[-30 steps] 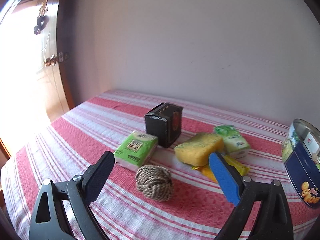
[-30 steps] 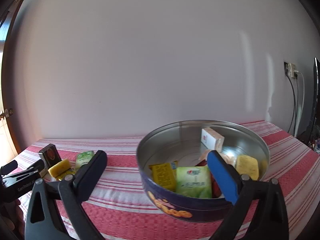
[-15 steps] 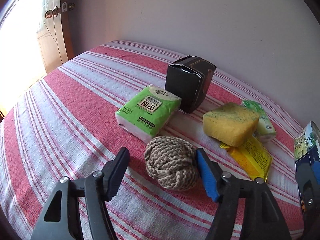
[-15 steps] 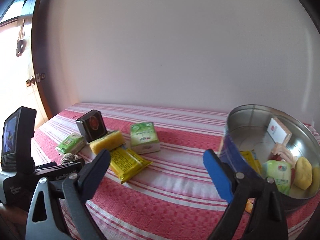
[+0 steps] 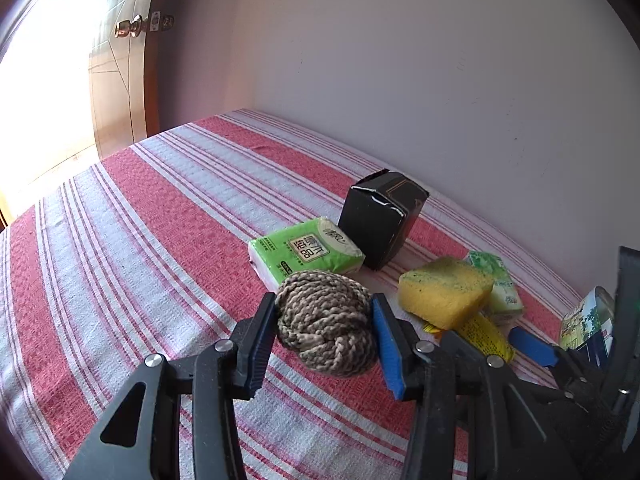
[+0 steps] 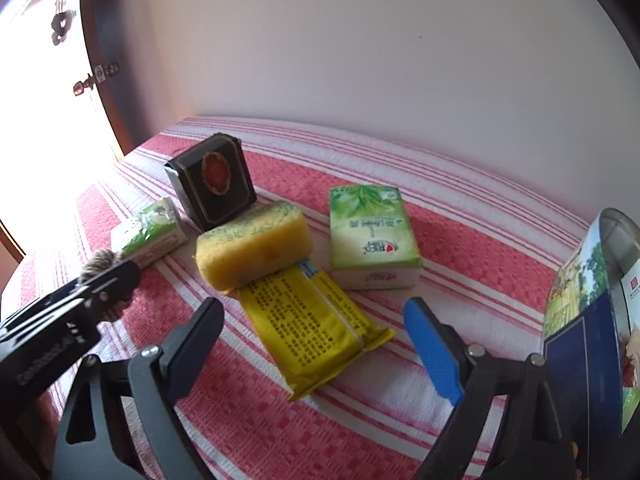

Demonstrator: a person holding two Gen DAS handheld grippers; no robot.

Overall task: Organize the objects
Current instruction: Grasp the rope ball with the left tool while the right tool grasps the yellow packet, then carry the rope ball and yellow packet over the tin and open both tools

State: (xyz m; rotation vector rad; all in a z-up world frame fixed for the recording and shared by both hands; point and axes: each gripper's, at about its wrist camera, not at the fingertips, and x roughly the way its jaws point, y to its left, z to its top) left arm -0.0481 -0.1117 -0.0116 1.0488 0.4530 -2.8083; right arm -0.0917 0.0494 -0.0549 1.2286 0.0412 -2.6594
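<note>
My left gripper (image 5: 324,320) is shut on a brown braided rope ball (image 5: 326,322), which rests on the red striped cloth (image 5: 140,240). My right gripper (image 6: 316,320) is open, its fingers on either side of a yellow packet (image 6: 316,320) that lies flat on the cloth. Beyond the packet lie a yellow sponge (image 6: 256,248), a green tissue pack (image 6: 370,240), a second green tissue pack (image 6: 150,236) and a black box (image 6: 210,180). The round tin (image 6: 592,320) stands at the right edge, with items inside.
A white wall runs behind the table. A wooden door with a brass knob (image 5: 128,30) stands at the left, bright light beside it. My left gripper shows at the left of the right wrist view (image 6: 108,288).
My left gripper has closed onto the rope ball. My right gripper has swung left away from the tin and come down low over the yellow packet.
</note>
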